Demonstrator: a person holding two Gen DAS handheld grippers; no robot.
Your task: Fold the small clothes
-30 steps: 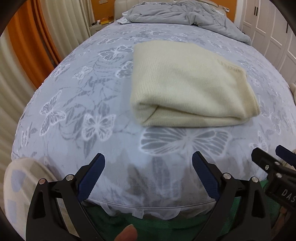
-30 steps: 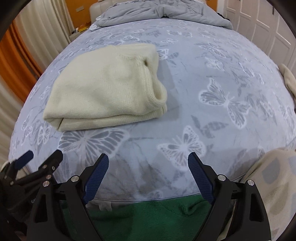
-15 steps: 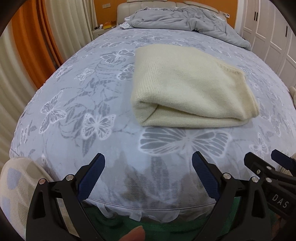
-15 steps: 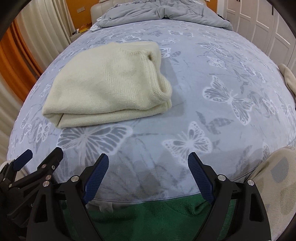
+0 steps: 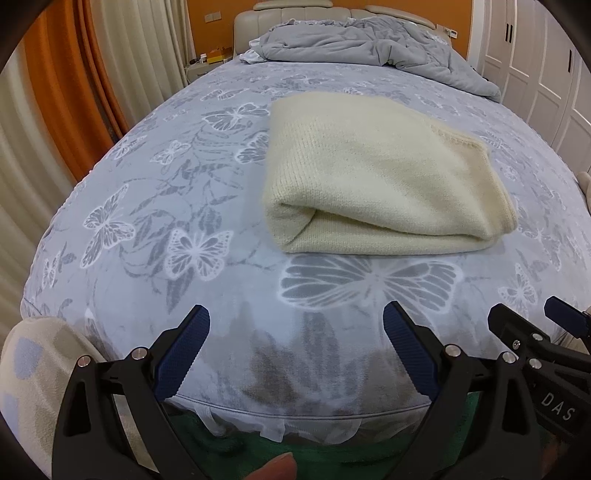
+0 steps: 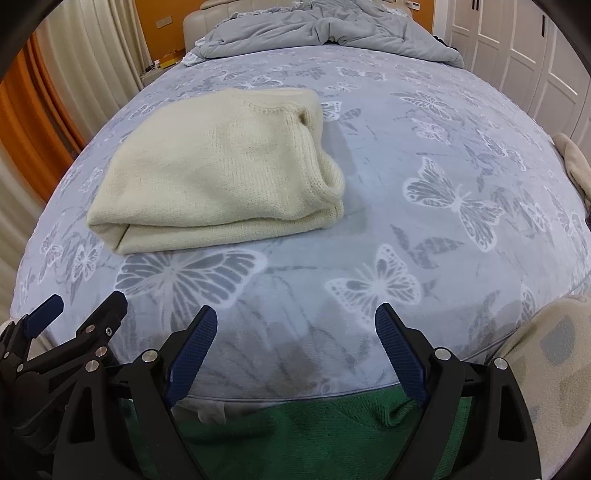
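You have one cream sweater (image 5: 380,173), folded, at twelve o'clock on the butterfly sheet (image 5: 177,192). Your left gripper (image 5: 295,349) and right gripper (image 6: 295,349) gape empty. One grey duvet (image 5: 369,48) lies beyond.

A wide bed (image 5: 155,206) (image 6: 461,122) fills both views, covered by a grey-blue sheet printed with white and dark grey butterflies. A cream knitted garment (image 5: 373,177) (image 6: 221,173) lies folded directly on the sheet, in the middle of the near half, its thick folded edge facing the near side. At the far end a rumpled grey duvet (image 5: 369,48) (image 6: 321,29) is heaped against the padded headboard (image 5: 295,7). On the right edge a beige piece of cloth (image 6: 572,162) rests on the sheet, well apart from the folded garment
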